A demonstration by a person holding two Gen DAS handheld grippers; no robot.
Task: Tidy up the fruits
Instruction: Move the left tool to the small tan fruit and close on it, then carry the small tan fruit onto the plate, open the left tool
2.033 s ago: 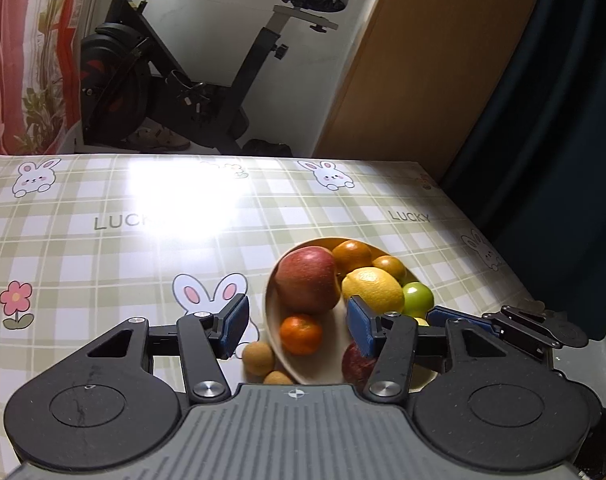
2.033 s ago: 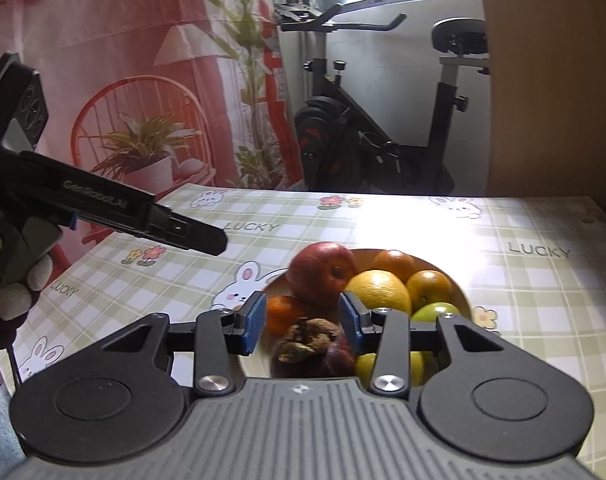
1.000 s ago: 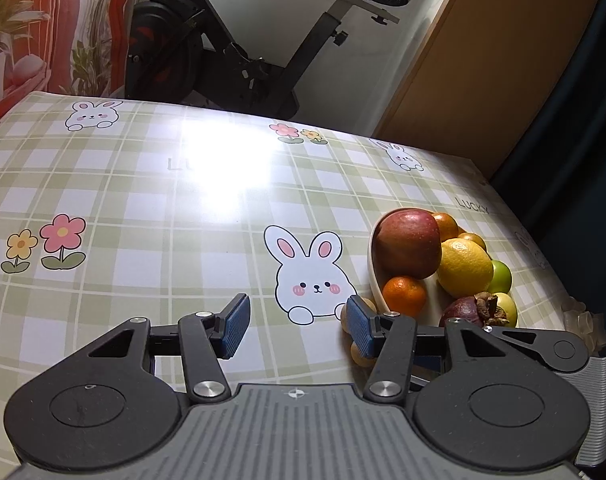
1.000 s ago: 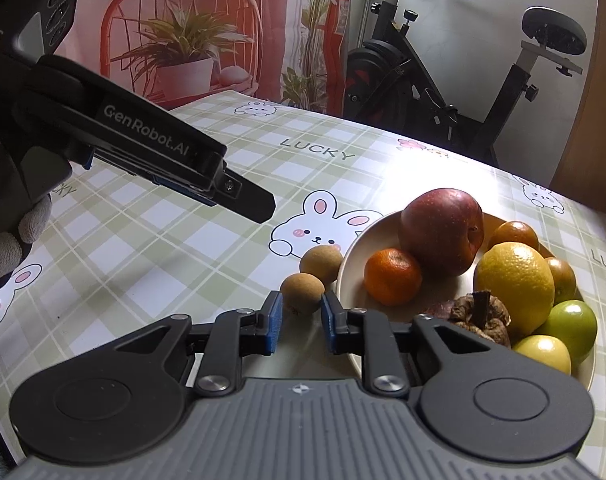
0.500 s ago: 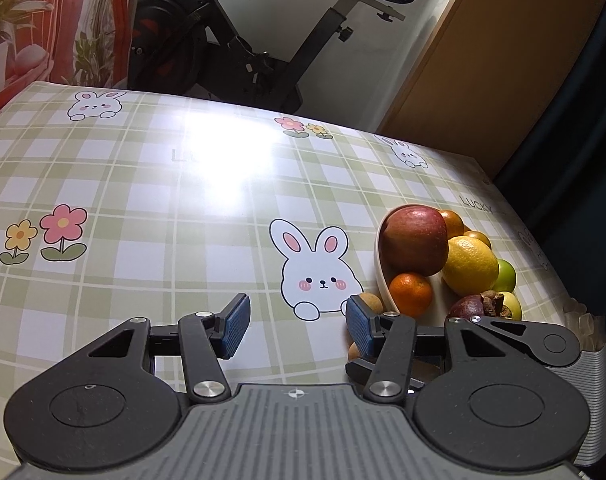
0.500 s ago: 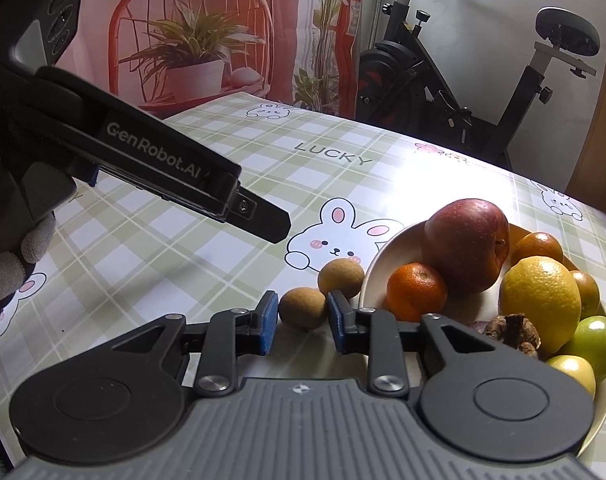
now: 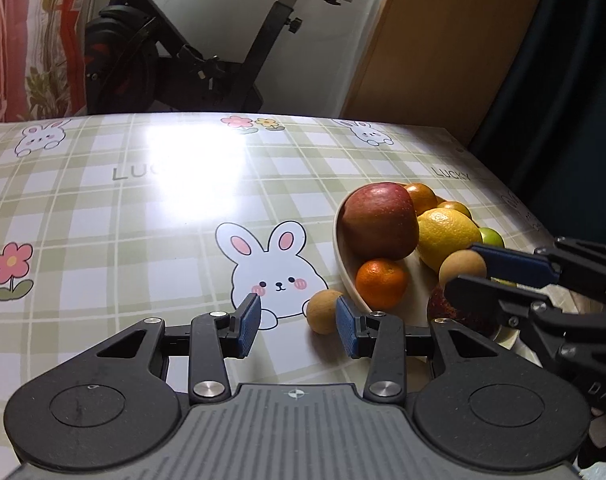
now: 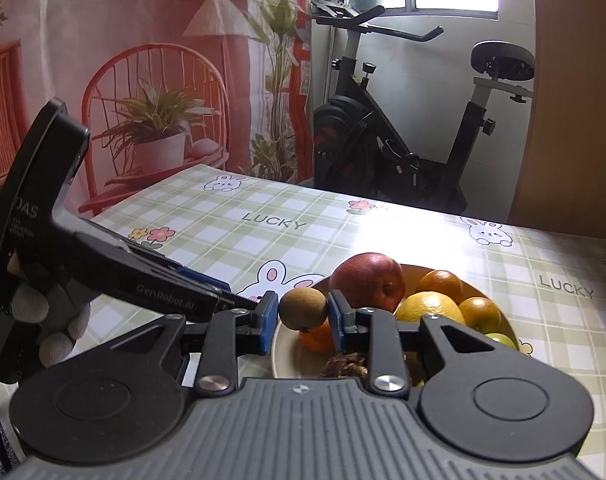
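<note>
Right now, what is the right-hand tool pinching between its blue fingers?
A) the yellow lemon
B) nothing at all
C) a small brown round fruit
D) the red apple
C: the right gripper is shut on a small brown fruit, held above the bowl.

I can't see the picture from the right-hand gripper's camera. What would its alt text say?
The right gripper holds a small brown round fruit between its blue pads, lifted above the near edge of a bowl piled with a red apple, oranges and a lemon. The left gripper reaches in from the left over a checked tablecloth.
</note>
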